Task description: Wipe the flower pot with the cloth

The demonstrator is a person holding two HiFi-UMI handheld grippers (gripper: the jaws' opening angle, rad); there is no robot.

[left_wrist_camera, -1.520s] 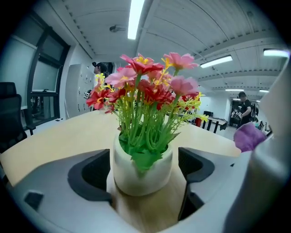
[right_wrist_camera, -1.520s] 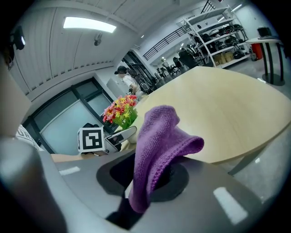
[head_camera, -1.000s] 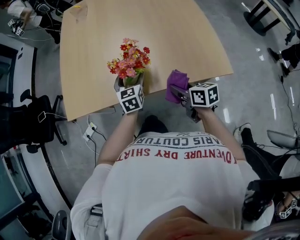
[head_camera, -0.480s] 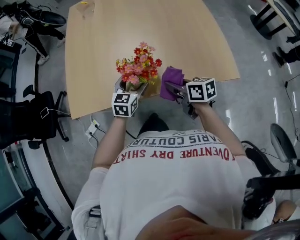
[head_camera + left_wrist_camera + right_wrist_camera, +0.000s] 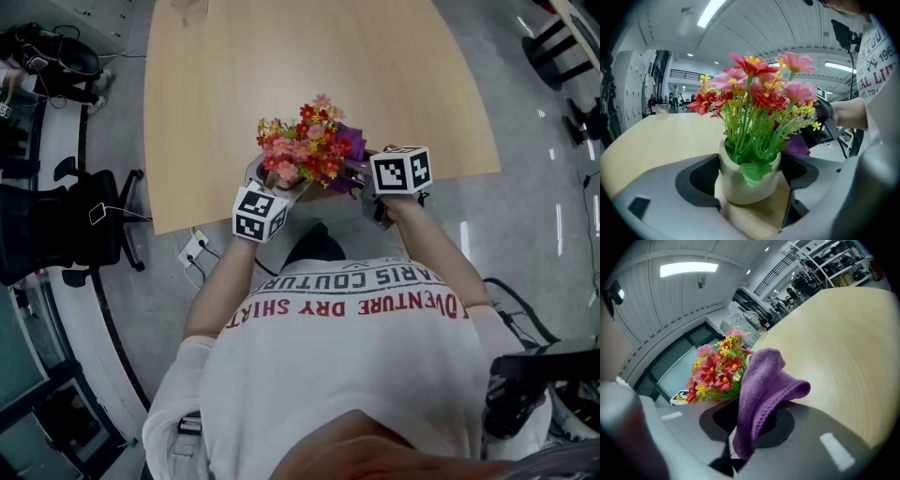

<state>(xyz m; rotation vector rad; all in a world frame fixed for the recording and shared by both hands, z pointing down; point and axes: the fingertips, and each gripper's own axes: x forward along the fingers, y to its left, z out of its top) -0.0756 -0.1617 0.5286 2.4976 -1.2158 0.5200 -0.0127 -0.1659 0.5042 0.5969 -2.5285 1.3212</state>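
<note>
Flower pot (image 5: 740, 185), white, sits at the table's (image 5: 281, 66) near edge. The head view hides it under the flowers (image 5: 305, 150), and only a purple sliver of the cloth (image 5: 764, 380) shows to their right. Left gripper (image 5: 749, 174): jaws wide, pads pressed against both sides of the pot. Right gripper (image 5: 747, 430): clenched on the cloth, just beside the flowers.

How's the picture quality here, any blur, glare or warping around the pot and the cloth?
Head view: evenly lit, table edges bowed, glare streaks on the floor. Left gripper view: strong fisheye, dark corners, pot sharp. Right gripper view: same warping, cloth weave crisp, ceiling lamp blown out white.
</note>
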